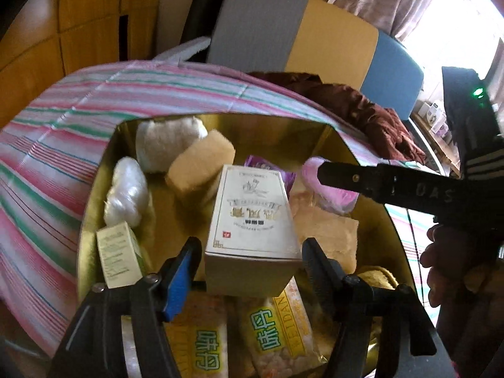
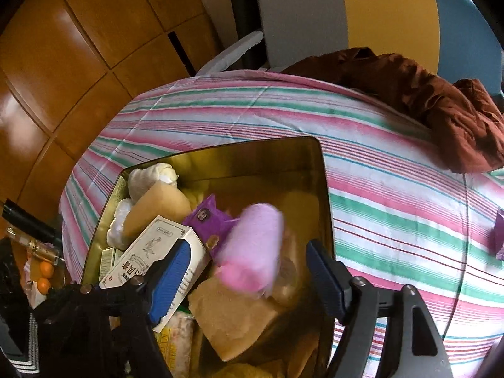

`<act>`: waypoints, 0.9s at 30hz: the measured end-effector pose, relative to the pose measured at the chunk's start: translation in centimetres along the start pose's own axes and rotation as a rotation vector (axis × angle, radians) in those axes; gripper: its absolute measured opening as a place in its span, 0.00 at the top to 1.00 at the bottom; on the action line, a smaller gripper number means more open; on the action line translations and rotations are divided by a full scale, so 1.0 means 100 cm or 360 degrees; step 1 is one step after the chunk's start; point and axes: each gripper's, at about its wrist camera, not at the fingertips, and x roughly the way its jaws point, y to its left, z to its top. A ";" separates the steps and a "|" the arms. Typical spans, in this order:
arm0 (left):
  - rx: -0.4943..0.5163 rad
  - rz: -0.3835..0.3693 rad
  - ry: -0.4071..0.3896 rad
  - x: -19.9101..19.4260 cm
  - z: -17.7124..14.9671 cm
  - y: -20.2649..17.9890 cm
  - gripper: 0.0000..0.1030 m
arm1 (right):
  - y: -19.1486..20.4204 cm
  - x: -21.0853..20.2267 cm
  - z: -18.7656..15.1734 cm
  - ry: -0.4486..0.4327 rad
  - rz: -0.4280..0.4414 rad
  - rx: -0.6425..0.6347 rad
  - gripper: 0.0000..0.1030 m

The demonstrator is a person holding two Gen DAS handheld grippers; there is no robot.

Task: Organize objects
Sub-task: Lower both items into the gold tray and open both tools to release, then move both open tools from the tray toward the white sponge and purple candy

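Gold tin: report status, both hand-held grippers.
Left hand-held gripper open, white box loose between jaws. Right hand-held gripper open, pink roll released. Both items in gold tin; nothing blocking.

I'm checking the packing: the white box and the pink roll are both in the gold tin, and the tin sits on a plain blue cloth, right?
Not quite. The cloth under the gold tin is striped pink, green and white, as the right wrist view shows. The white box and pink roll are in the tin.

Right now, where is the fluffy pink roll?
The fluffy pink roll lies in the gold tin, between the right gripper's open jaws, beside the purple packet.
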 end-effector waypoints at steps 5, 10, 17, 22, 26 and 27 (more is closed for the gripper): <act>0.0036 0.0038 -0.0088 -0.016 -0.005 0.002 0.41 | 0.000 -0.013 -0.008 -0.0027 0.0007 0.0014 0.25; 0.0051 0.0088 -0.0045 -0.007 -0.006 0.003 0.48 | 0.003 -0.026 -0.020 -0.0052 0.0003 0.0035 0.25; 0.0044 0.0066 -0.0064 -0.014 -0.009 -0.002 0.44 | 0.013 -0.047 -0.044 -0.0111 -0.0109 0.0017 0.25; 0.0067 0.0093 -0.0140 -0.034 -0.014 -0.006 0.36 | 0.020 -0.059 -0.062 -0.0139 -0.0157 0.0003 0.25; 0.0074 0.0102 -0.0172 -0.047 -0.020 -0.005 0.34 | 0.027 -0.067 -0.074 -0.0155 -0.0186 -0.0026 0.25; 0.0074 0.0106 -0.0178 -0.050 -0.023 -0.005 0.33 | 0.028 -0.069 -0.076 -0.0161 -0.0195 -0.0034 0.25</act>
